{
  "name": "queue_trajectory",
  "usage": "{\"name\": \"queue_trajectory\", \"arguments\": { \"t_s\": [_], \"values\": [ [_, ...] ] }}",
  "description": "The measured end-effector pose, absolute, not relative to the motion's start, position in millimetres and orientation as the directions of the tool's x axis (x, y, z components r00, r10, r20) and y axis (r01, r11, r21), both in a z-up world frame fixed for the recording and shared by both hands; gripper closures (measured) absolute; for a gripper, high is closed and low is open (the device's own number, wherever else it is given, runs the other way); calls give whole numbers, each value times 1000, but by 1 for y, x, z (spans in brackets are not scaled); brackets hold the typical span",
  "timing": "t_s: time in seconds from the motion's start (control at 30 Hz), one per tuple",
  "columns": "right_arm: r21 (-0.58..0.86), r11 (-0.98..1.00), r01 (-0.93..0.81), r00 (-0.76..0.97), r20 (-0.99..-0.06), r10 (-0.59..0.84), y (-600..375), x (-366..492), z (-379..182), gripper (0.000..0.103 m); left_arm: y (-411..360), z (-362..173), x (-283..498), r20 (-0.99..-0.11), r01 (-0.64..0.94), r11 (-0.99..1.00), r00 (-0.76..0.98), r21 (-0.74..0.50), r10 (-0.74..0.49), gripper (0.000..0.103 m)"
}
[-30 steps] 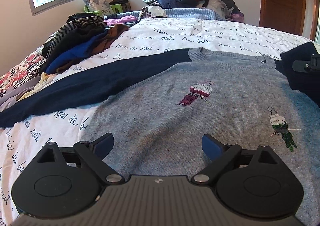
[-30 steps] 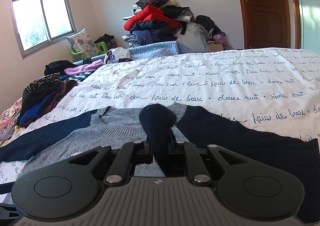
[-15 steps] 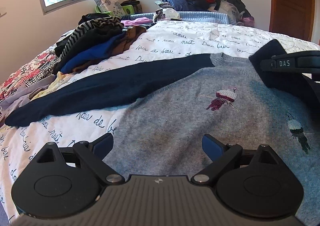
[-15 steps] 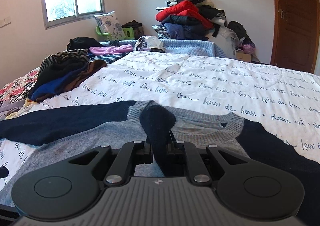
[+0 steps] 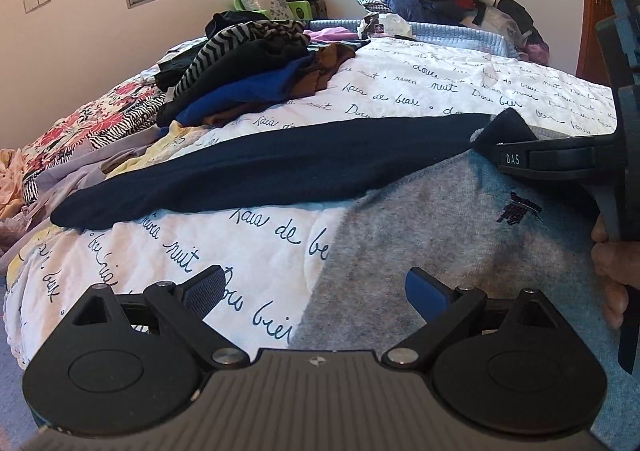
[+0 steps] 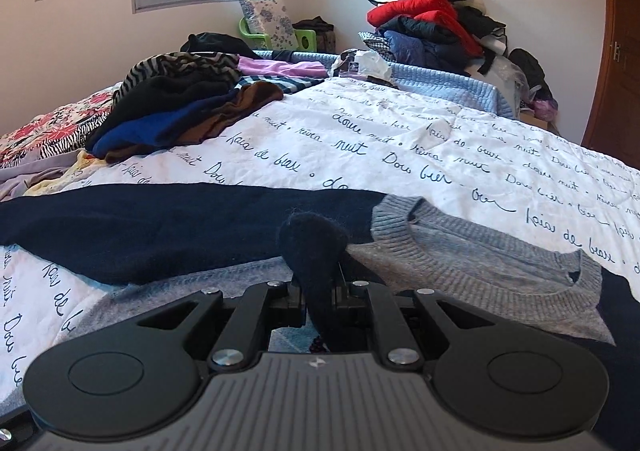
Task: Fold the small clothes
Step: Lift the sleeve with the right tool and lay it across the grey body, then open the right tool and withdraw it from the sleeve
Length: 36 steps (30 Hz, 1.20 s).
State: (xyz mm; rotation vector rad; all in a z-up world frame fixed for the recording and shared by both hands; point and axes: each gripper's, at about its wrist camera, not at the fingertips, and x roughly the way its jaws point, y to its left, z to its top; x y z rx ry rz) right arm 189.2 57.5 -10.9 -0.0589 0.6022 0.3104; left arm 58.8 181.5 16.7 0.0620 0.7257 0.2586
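Right now the right gripper [image 6: 318, 287] is pinching the navy sleeve cuff [image 6: 312, 247] tight between its jaws, probably to carry that sleeve across the grey sweater [image 5: 460, 251], which is lying flat on the white bedspread [image 6: 400, 155]. Meanwhile the left gripper [image 5: 316, 291] is hanging wide open and empty over the sweater's side edge, likely waiting to pin it.

The left gripper [image 5: 316, 287] points downward at a slant, its jaws spread wide with nothing between them. The right gripper [image 6: 320, 283] also tilts downward, its jaws pinched tight on a fold of dark navy knit. In the left wrist view, a hand [image 5: 610, 271] grasps the right gripper's handle.
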Motion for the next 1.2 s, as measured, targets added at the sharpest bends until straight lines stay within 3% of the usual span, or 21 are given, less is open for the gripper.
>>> {"name": "queue_trajectory", "arguments": {
  "t_s": [0.2, 0.27, 0.33, 0.4, 0.47, 0.57, 0.7, 0.9, 0.97, 1.1, 1.2],
  "values": [
    [48, 945, -325, 747, -600, 287, 71, 197, -20, 92, 191, 20, 61, -637, -236, 958, 716, 164, 286, 8],
    [56, 941, -333, 732, -614, 295, 75, 201, -25, 87, 196, 22, 62, -638, -250, 955, 712, 160, 293, 8],
    [73, 933, -352, 720, -616, 320, 76, 200, -26, 75, 202, 23, 63, -641, -261, 953, 708, 152, 296, 8],
    [145, 906, -398, 686, -609, 398, 73, 197, -22, 36, 209, 23, 63, -642, -273, 950, 703, 152, 305, 8],
    [252, 859, -445, 652, -567, 504, 63, 189, -15, 27, 216, 24, 63, -641, -289, 944, 697, 158, 321, 8],
    [332, 833, -443, 624, -553, 553, 51, 181, -11, 27, 229, 25, 63, -638, -321, 933, 686, 166, 349, 7],
    [298, 844, -446, 571, -631, 524, 57, 184, -25, 28, 246, 25, 65, -648, -361, 921, 668, 150, 367, 7],
    [327, 819, -471, 598, -565, 569, 44, 164, 0, 27, 267, 23, 68, -656, -379, 915, 657, 137, 370, 7],
    [258, 851, -457, 631, -580, 515, 38, 153, 7, 27, 279, 22, 69, -655, -401, 907, 652, 130, 382, 7],
    [186, 894, -407, 728, -525, 440, -6, 117, 17, 27, 310, 21, 71, -672, -448, 892, 643, 61, 368, 7],
    [142, 949, -280, 811, -494, 313, -56, 92, 19, 20, 330, 18, 72, -689, -471, 882, 638, 4, 344, 7]
  ]
}}
